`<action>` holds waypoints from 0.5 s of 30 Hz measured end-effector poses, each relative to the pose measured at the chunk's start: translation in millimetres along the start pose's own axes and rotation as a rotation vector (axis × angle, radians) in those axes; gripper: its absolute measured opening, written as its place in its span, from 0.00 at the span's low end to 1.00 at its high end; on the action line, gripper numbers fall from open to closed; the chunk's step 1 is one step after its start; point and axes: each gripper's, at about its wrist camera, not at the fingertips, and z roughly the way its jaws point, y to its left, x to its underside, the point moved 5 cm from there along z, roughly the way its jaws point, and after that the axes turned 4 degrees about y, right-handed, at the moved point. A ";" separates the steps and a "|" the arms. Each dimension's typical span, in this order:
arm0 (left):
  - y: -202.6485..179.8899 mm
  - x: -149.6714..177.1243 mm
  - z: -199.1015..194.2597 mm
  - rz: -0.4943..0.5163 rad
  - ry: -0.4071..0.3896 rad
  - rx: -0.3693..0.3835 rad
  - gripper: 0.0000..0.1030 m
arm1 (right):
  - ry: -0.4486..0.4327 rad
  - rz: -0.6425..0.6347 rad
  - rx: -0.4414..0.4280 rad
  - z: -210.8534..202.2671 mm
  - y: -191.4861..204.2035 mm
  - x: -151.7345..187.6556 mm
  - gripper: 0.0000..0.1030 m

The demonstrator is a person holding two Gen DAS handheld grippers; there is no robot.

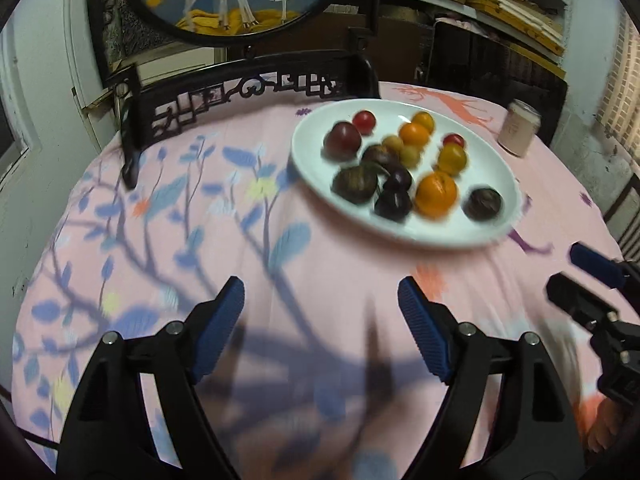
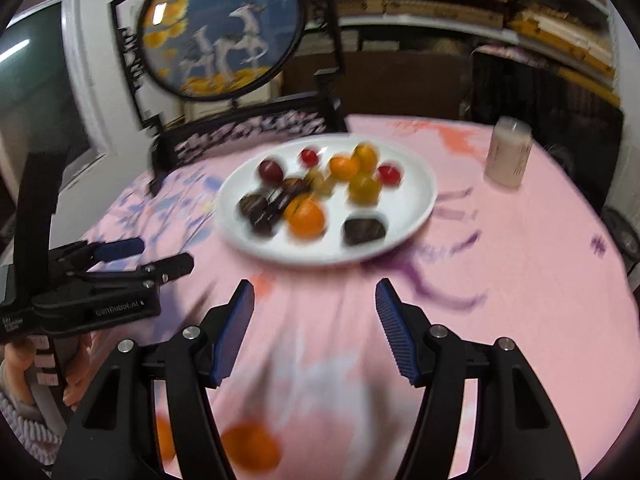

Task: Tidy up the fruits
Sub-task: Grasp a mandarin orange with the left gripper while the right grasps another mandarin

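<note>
A round table wears a pink cloth [image 1: 320,264] with blue leaves and little flowers on it. On the cloth sits a white plate [image 1: 404,232], and all the fruit is on it. There is a big orange [image 1: 436,194] near the front of the plate, with a dark purple plum [image 1: 393,203] touching its side. A dark brown round fruit [image 1: 483,203] sits on the other side of the orange, a little apart. A bigger reddish plum [image 1: 342,140] sits toward the back, next to a small red tomato [image 1: 364,120]. Smaller orange and yellow fruits bunch up in the middle and back. Everything looks a bit smeary, so some of the small ones are hard to name.

The left gripper [image 1: 321,320] hangs over the cloth, on the near side of the plate. Its two blue pads are spread wide and hold nothing. The right gripper [image 2: 315,320] hangs over the cloth too, close to the plate's front rim, and its blue pads are also wide apart with nothing between them. The two tools are side by side.

A pale cup [image 2: 508,152] stands on the cloth, off to the right of the plate. Behind the plate stands a round picture [image 2: 220,28] of white deer in a dark carved wooden stand.
</note>
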 end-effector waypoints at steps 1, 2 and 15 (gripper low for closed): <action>-2.0 12.3 -12.7 0.018 -0.017 -0.001 0.79 | 0.006 -0.008 -0.008 -3.8 2.9 6.6 0.61; -3.9 19.6 -19.8 0.030 -0.029 -0.003 0.79 | 0.006 -0.014 -0.015 -8.9 5.9 14.1 0.61; -52.1 110.1 -84.6 0.268 -0.114 0.110 0.84 | 0.064 -0.036 -0.077 -29.3 26.7 78.6 0.59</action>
